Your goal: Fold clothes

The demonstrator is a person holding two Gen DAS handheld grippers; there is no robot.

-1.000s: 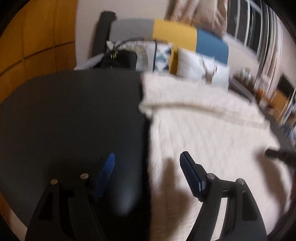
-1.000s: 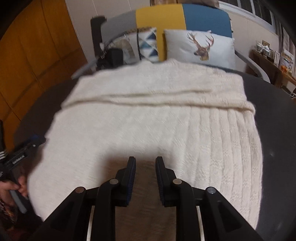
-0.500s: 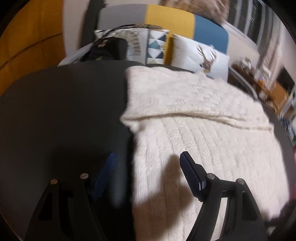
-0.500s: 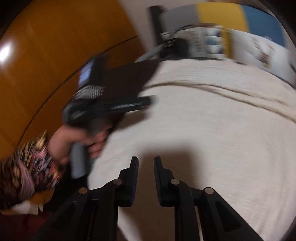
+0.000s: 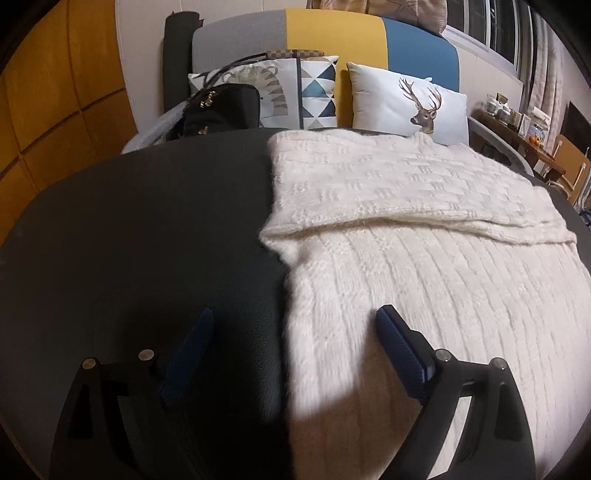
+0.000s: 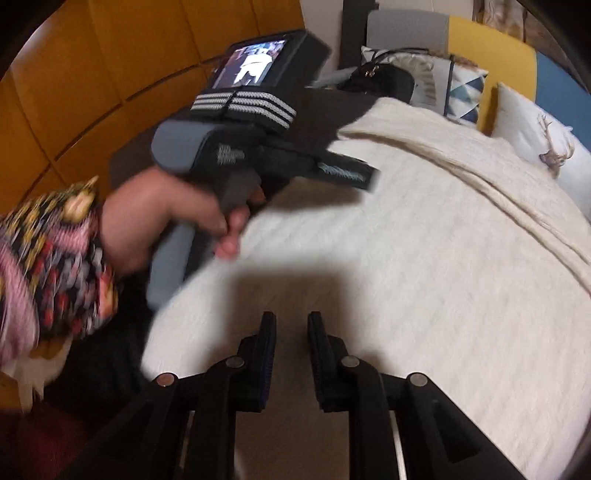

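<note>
Sweater (image 5: 424,280), cream ribbed knit, flat, folded top

Dark round desk (image 5: 140,229) bearing one cream knit sweater (image 5: 424,266), spread flat over its right half. The sweater's far part is folded over, its fold edge crossing the desk from left to right. The desk's left half is bare; the far edge abuts a sofa (image 5: 332,33).
</note>
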